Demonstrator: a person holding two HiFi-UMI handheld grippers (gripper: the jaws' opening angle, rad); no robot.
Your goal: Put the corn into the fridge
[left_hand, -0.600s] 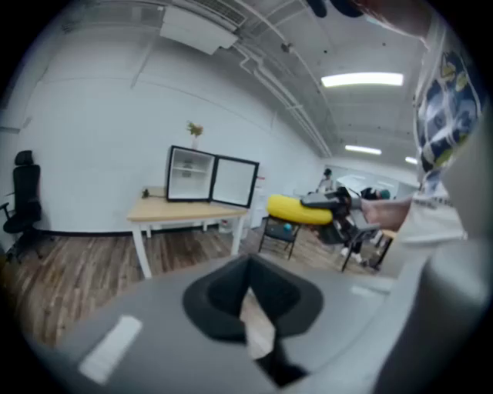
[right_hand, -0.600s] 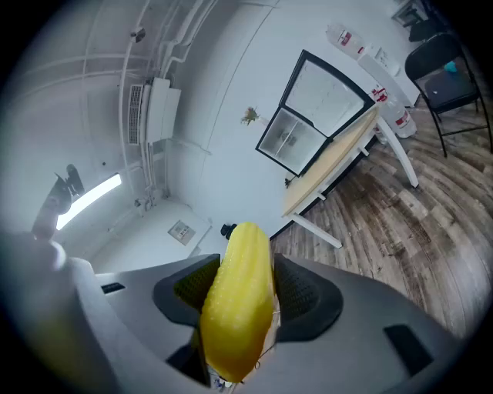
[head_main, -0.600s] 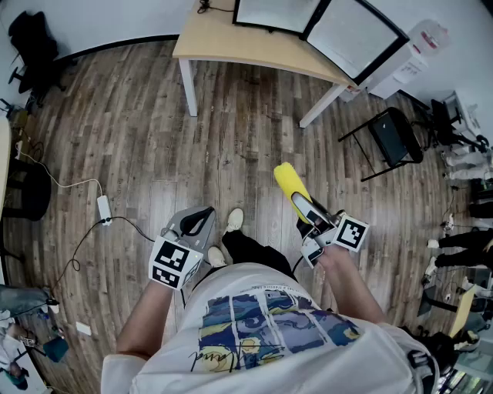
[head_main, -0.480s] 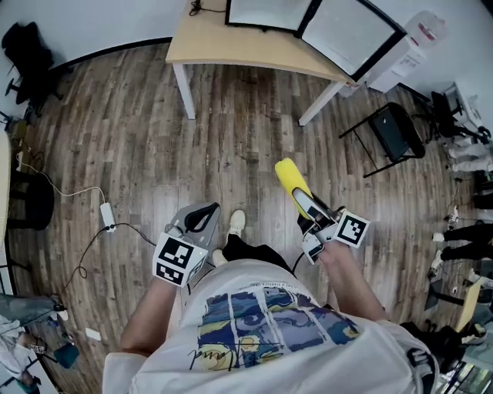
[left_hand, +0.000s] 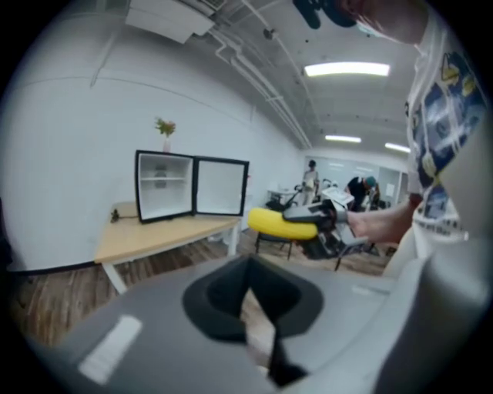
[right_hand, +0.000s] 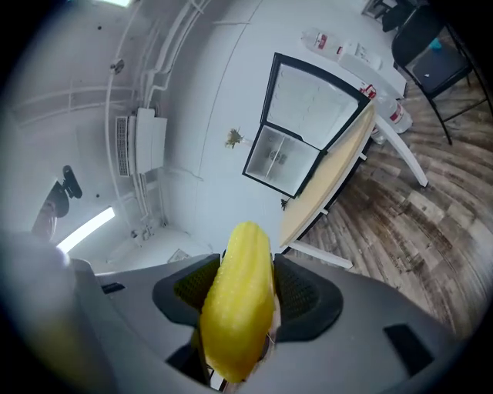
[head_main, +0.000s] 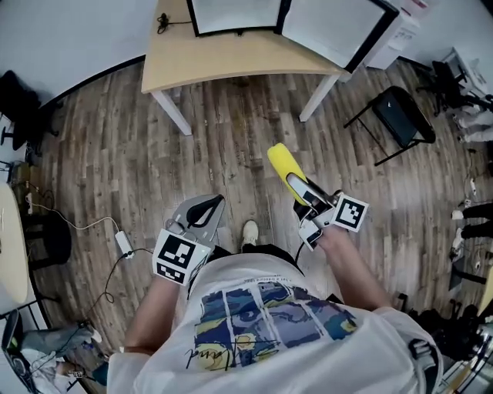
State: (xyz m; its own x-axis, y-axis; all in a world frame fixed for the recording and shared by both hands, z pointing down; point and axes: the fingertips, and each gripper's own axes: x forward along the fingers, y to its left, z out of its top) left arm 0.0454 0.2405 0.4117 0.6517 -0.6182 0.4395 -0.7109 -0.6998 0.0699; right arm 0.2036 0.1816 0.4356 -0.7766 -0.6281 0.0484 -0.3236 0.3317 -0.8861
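A yellow corn cob (head_main: 283, 171) sticks forward out of my right gripper (head_main: 302, 192), which is shut on it and held level above the wooden floor. The right gripper view shows the corn (right_hand: 239, 300) clamped between both dark pads of that gripper (right_hand: 240, 285). My left gripper (head_main: 212, 206) hangs lower at the left, its jaws together with nothing in them (left_hand: 248, 281). The small black fridge (head_main: 231, 11) stands on a light wooden table (head_main: 231, 58) ahead. Its door (head_main: 335, 27) is swung open and its white shelves (left_hand: 164, 185) are bare.
A black folding chair (head_main: 397, 123) stands right of the table. A white cable with a power adapter (head_main: 123, 242) lies on the floor at left, near a black stool (head_main: 46, 238). White bottles (right_hand: 339, 48) sit beside the fridge.
The table and the fridge have come closer and lower in the head view as the person walks toward them. Both grippers rode along, and the corn stays clamped in the right one.
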